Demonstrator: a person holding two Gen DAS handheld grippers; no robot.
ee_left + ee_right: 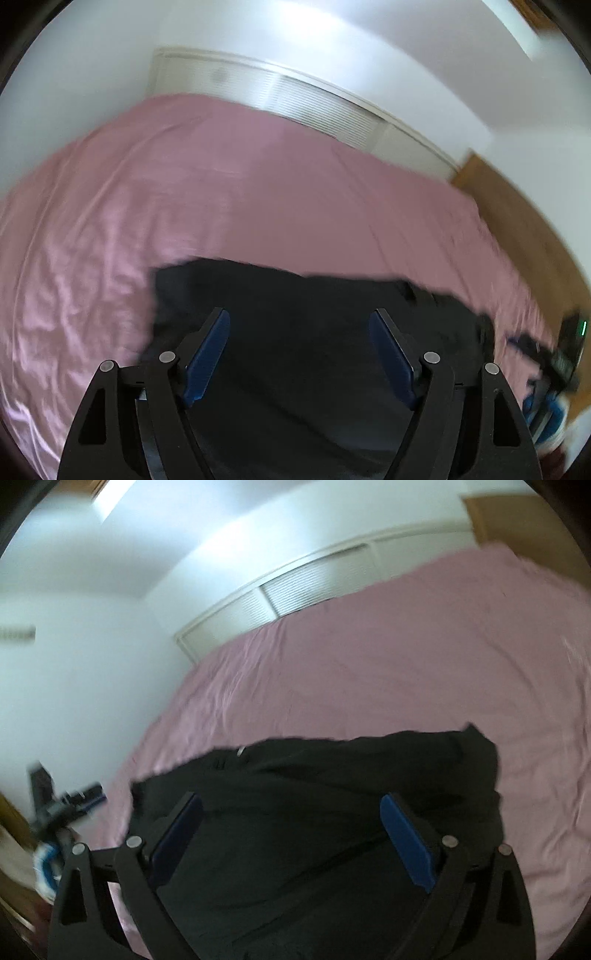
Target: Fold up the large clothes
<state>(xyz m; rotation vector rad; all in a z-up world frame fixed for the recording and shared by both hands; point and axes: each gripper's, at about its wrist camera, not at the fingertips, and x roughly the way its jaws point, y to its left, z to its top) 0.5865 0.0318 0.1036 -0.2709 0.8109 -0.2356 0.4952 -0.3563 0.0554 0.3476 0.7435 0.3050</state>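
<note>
Left tool (299,321) spread wide, blue pads (207,358) bare, nothing pinched. Right tool (290,805) likewise spread, nothing between the pads. Black garment (314,812) lying below both tools on the near part of the bed (388,664), apparently folded at least once into a broad slab; far edge uneven, right corner raised in a small peak.

Judged as release after a fold. To finish well: keep both tools clear of the cloth while withdrawing, then re-grip at two opposite corners of one edge, lift evenly, and lay it over square so edges meet.

Near edge of garment cut off under the tools in both views. Garment type not determinable; seams lost in black. Heavy motion blur throughout. Beyond the bed, louvred closet doors (314,107) recognisable. Dark and blue clutter (546,369) at the bedside unidentifiable.
</note>
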